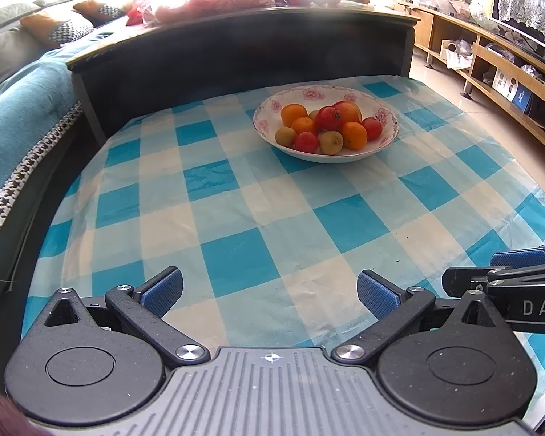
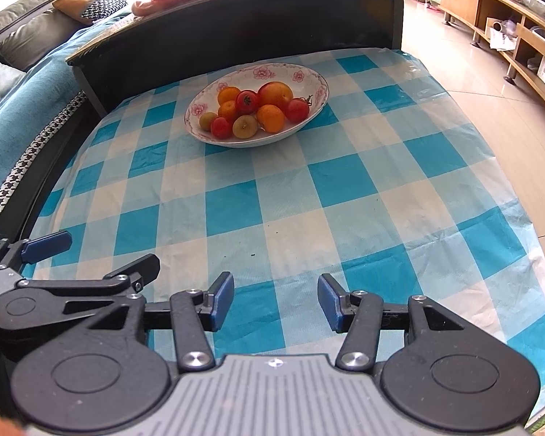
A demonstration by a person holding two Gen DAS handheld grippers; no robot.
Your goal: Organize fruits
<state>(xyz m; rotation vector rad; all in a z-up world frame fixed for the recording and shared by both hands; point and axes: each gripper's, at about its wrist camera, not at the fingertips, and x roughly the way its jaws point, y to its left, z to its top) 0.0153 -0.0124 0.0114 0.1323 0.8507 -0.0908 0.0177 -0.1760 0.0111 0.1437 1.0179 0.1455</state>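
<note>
A white flowered bowl (image 1: 385, 141) stands at the far side of the blue checked tablecloth (image 1: 236, 218). It holds oranges (image 1: 353, 135), red tomatoes (image 1: 306, 141), kiwis (image 1: 330, 142) and an apple (image 1: 348, 110). The bowl also shows in the right wrist view (image 2: 200, 109), with the same fruit (image 2: 270, 118). My left gripper (image 1: 270, 294) is open and empty, low over the near edge of the cloth. My right gripper (image 2: 275, 299) is open and empty beside it. Each gripper shows in the other's view, the right gripper (image 1: 497, 272) and the left gripper (image 2: 101, 254).
A dark raised table (image 1: 236, 47) stands right behind the cloth, with bags of red fruit (image 1: 214, 3) on top. A sofa with a blue cover (image 1: 18, 109) is at the left. Wooden shelving (image 1: 508, 72) runs along the tiled floor at the right.
</note>
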